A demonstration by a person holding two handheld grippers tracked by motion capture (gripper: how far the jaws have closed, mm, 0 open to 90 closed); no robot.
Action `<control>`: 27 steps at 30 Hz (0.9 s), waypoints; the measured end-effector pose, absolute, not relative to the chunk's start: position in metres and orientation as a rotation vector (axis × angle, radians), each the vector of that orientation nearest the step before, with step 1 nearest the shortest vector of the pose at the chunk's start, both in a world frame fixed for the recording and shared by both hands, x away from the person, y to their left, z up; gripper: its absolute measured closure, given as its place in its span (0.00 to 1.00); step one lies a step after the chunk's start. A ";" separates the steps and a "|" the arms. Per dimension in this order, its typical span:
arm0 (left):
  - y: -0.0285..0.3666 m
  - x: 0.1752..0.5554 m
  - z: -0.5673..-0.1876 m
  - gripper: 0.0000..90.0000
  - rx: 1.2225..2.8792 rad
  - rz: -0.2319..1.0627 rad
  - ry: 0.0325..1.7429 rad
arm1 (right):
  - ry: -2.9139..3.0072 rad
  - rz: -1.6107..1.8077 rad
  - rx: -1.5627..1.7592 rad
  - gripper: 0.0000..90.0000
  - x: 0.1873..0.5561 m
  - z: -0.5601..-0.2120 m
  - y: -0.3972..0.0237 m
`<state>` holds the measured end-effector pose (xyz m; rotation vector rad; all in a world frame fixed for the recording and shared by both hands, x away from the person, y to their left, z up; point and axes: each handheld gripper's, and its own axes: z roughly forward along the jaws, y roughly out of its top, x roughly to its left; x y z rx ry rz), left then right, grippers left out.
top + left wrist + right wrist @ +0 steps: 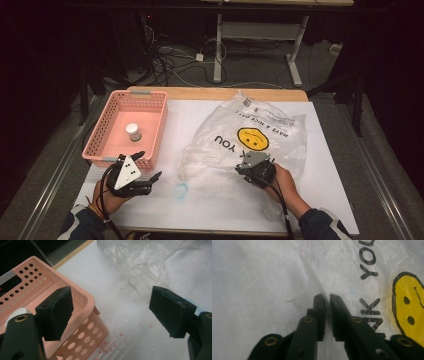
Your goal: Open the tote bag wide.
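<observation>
A crumpled clear plastic bag [250, 135] printed with a yellow smiley face lies on the white-covered table. My right gripper [240, 167] rests at the bag's near edge. In the right gripper view its jaws [327, 297] stand nearly together, with a raised fold of the bag [262, 277] pinched between them. A pink perforated basket [100, 135] sits at the left and holds a small white-capped jar [133, 132]. My left gripper [150, 164] hovers open by the basket's near right corner [85, 322], nothing between its pads [112, 310].
A small bluish, clear ring-shaped item [181, 190] lies on the white sheet [190, 115] between the two hands. Reddish specks dot the sheet near the basket. Beyond the table's far wooden edge are a dark floor, cables and a desk frame.
</observation>
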<state>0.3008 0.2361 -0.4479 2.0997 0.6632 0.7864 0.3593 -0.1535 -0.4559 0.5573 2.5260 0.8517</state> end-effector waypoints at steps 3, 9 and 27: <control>0.236 0.301 -0.448 0.21 2.105 0.785 0.662 | 2.477 0.893 0.595 1.00 0.363 -0.449 -0.150; 0.237 0.302 -0.446 0.21 2.093 0.785 0.663 | 2.367 1.015 0.665 1.00 0.374 -0.429 -0.144; 0.260 0.312 -0.424 0.21 2.016 0.846 0.786 | 2.077 1.189 0.650 1.00 0.373 -0.367 -0.145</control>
